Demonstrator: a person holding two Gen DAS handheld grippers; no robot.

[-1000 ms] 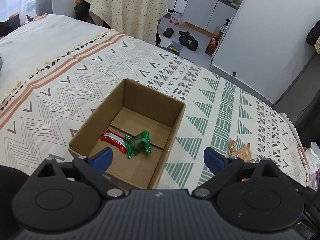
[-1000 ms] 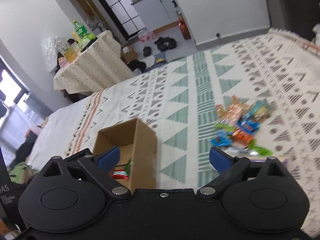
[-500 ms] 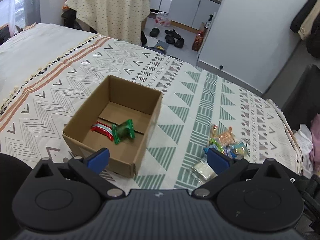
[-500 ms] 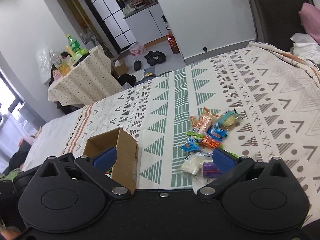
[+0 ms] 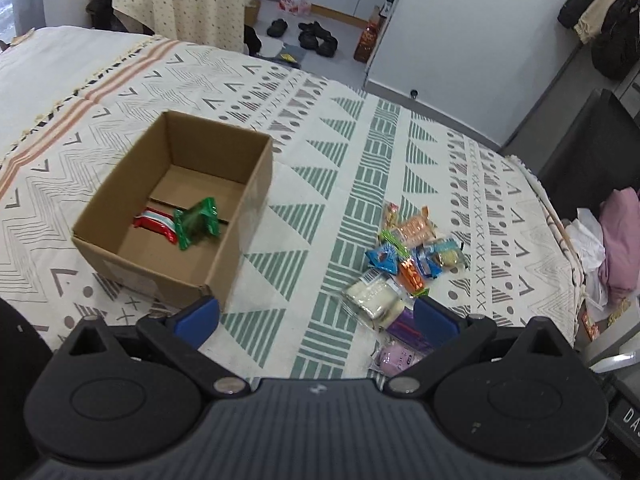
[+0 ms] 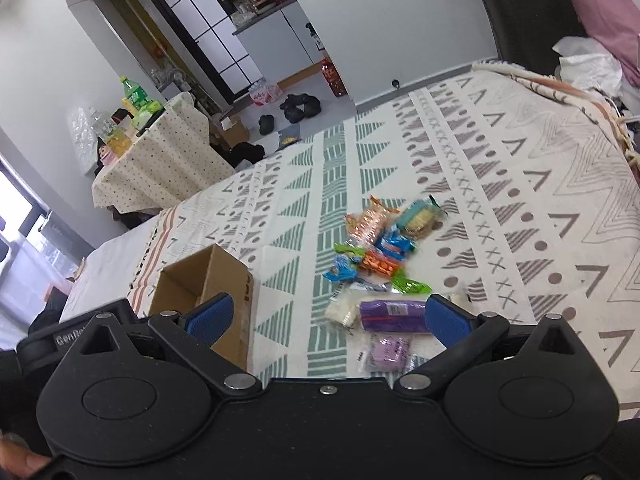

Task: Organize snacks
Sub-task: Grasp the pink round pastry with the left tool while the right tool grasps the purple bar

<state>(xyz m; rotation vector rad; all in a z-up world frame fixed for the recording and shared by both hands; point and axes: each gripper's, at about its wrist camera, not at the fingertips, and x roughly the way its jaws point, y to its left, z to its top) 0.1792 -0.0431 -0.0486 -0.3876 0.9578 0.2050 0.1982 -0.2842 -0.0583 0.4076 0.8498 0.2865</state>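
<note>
An open cardboard box [image 5: 248, 184] stands on the patterned bedspread and holds a red snack bar [image 5: 154, 221] and a green packet [image 5: 197, 225]. The box also shows in the right wrist view [image 6: 224, 276]. A pile of several loose snack packets [image 5: 404, 264] lies to the right of the box; it also shows in the right wrist view [image 6: 376, 256]. My left gripper [image 5: 316, 314] is open and empty, above the bed between box and pile. My right gripper [image 6: 326, 318] is open and empty, just before a purple packet [image 6: 392, 311].
The bedspread [image 5: 360, 152] ends at the floor beyond, where shoes [image 5: 316, 36] lie. A clothed table [image 6: 160, 160] with bottles stands at the far left. Clothes [image 5: 620, 236] lie at the bed's right edge.
Both grippers have pulled back and swung right from the box. The snack pile has come into fuller view ahead of both grippers. Both stay open.
</note>
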